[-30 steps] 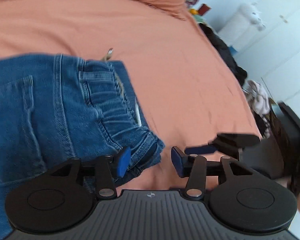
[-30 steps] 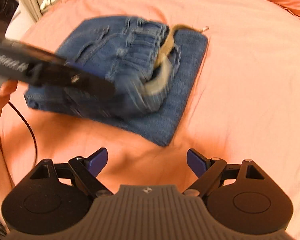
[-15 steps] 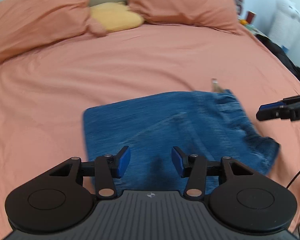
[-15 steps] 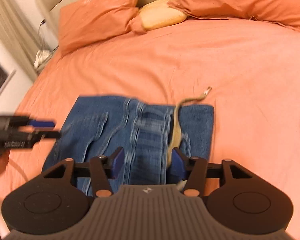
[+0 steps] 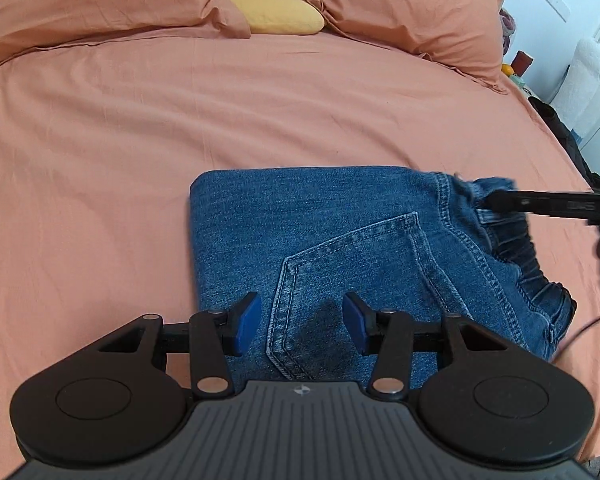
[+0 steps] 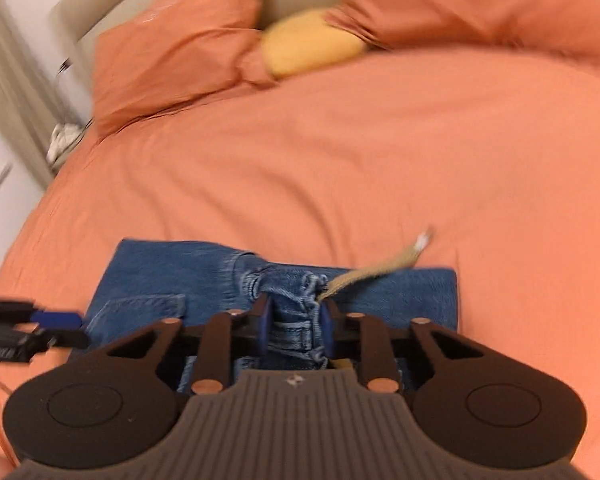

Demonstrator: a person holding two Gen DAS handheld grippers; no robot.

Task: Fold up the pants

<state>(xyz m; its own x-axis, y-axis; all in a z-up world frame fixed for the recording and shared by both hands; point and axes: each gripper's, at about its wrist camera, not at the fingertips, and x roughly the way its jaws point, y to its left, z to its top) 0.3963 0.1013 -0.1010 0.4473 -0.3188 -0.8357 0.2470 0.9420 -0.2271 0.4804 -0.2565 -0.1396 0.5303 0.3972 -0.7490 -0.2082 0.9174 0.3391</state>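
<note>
Pants point(image 5: 340, 240) lie folded on the bed point(image 5: 260, 112); right tool point(image 6: 294, 326) pinches the waistband, so tug gently while the left tool point(image 5: 300, 322), wide apart, steadies.

folded blue jeans point(image 5: 340, 240) on bed

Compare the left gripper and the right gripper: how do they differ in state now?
The left gripper is open above the jeans pocket and holds nothing; the right gripper has narrowed around the bunched waistband. The left reaches the middle, the right the waistband end. Both have blue pads.
</note>
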